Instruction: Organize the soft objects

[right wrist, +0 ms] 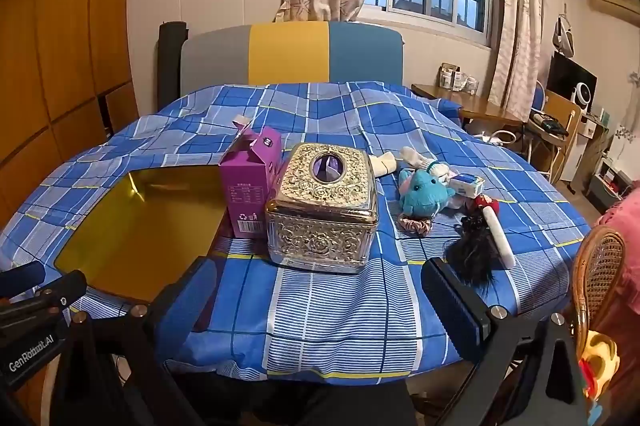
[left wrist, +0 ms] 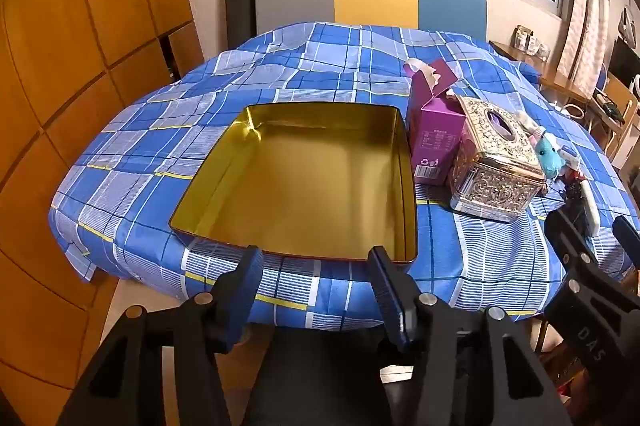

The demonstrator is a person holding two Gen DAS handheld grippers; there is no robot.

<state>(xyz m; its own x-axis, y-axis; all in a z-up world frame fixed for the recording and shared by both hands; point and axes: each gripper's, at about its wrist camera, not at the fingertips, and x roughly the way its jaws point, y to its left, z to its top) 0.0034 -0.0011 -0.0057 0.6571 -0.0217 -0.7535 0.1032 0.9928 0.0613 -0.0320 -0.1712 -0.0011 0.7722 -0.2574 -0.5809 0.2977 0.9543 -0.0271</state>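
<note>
An open gold tin tray (left wrist: 280,154) lies empty on the blue plaid tablecloth (left wrist: 280,66); it also shows in the right wrist view (right wrist: 120,258). My left gripper (left wrist: 316,262) is open and empty, just short of the tray's near rim. My right gripper (right wrist: 316,278) is open and empty in front of the ornate silver tissue box (right wrist: 324,210). A pile of soft things lies right of that box: a teal plush toy (right wrist: 424,196), a white sock (right wrist: 412,156), a satin scrunchie (right wrist: 414,226), a black furry item (right wrist: 476,258) and a tissue packet (right wrist: 468,184).
An open purple carton (right wrist: 250,182) stands between the tray and the tissue box (left wrist: 496,162). A white stick-shaped item (right wrist: 498,236) lies by the black furry item. A grey, yellow and blue headboard (right wrist: 288,54) stands behind the table. A wicker chair (right wrist: 596,274) is at the right.
</note>
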